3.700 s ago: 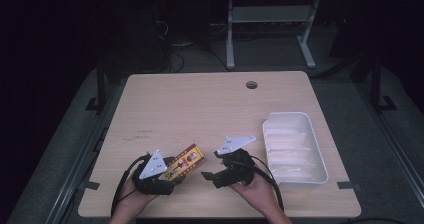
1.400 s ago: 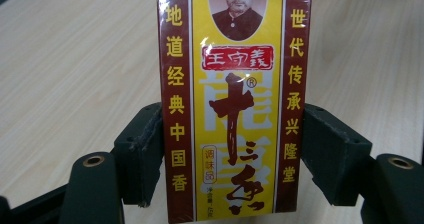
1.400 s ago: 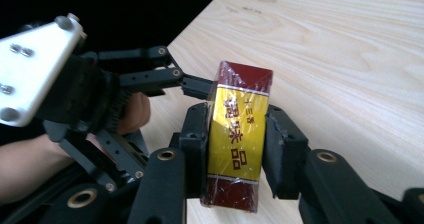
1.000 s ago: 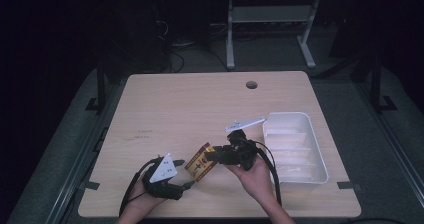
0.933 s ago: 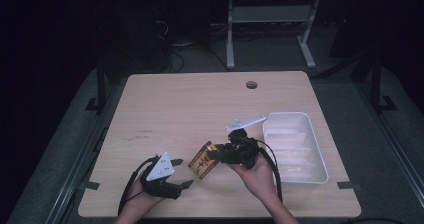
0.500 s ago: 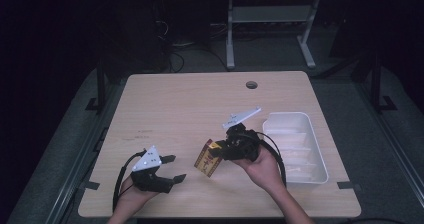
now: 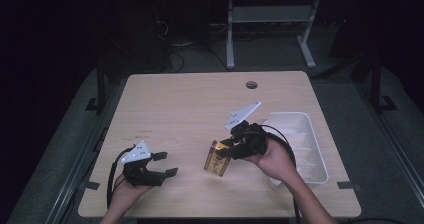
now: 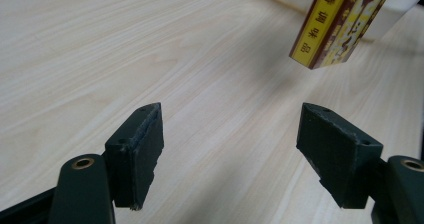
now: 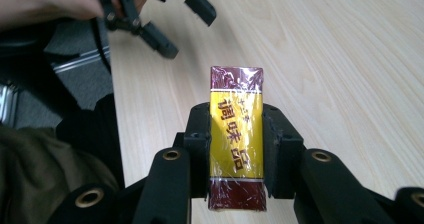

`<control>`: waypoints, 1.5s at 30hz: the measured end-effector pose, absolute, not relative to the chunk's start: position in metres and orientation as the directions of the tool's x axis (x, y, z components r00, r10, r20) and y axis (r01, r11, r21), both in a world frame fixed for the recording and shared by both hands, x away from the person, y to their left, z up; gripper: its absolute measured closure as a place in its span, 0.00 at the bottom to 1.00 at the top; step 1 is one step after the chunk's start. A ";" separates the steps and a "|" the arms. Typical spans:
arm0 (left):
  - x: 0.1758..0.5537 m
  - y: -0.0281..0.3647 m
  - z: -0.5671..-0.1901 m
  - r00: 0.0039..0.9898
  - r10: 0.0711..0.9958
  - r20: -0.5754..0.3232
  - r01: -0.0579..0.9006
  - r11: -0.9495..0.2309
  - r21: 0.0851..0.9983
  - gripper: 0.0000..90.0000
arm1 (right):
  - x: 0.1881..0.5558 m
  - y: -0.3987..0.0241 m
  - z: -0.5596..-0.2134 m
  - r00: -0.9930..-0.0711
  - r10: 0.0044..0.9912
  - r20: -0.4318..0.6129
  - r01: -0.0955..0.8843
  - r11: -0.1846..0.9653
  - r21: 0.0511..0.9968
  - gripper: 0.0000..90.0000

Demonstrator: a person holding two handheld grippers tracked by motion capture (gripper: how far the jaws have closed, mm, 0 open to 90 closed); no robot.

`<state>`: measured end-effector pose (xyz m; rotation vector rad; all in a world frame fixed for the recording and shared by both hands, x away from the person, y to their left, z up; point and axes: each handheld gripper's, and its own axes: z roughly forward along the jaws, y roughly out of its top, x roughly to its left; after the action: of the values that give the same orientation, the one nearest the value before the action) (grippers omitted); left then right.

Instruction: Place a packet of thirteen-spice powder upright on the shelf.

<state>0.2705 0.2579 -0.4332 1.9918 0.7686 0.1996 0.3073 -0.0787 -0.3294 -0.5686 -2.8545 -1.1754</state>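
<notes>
A yellow and maroon box [image 7: 216,160] in clear wrap hangs upright just above the wooden table [image 7: 190,109], near its front middle. My right gripper [image 7: 223,151] is shut on it, and in the right gripper view the pads clamp the box [image 9: 236,84] on both long sides of my right gripper [image 9: 236,116]. My left gripper [image 7: 166,164] stands open and empty near the front left, apart from the box. Between its spread jaws my left gripper [image 8: 230,154] frames bare table, with the box [image 8: 340,21] farther off. The right gripper view also shows the left gripper [image 9: 182,26] open.
A white tray [image 7: 290,116] lies at the table's right side, close behind my right hand. A round cable hole [image 7: 251,84] sits near the far edge. The table's front edge lies just below both hands. Dark floor and a metal stand surround the table.
The left gripper, which held one end of the box earlier, has let go and drawn away to the left. The right gripper has risen a little with the box.
</notes>
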 end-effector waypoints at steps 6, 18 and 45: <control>0.274 0.268 -0.434 0.762 0.619 -0.191 0.462 -0.314 0.829 0.29 | 0.304 -0.085 -0.316 -0.962 0.262 0.080 0.248 0.709 0.660 0.76; 0.279 0.280 -0.437 0.738 0.643 -0.202 0.491 -0.309 0.814 0.29 | 0.303 -0.102 -0.300 -0.981 0.191 0.015 0.158 0.764 0.626 0.76; 0.284 0.293 -0.438 0.700 0.675 -0.233 0.525 -0.265 0.809 0.27 | 0.293 -0.186 -0.277 -0.960 0.280 -0.023 0.204 0.751 0.628 0.76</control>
<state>0.2844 0.2926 -0.4382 1.9364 0.9286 0.1940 0.2933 -0.1860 -0.2767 -0.4223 -3.0474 -1.0708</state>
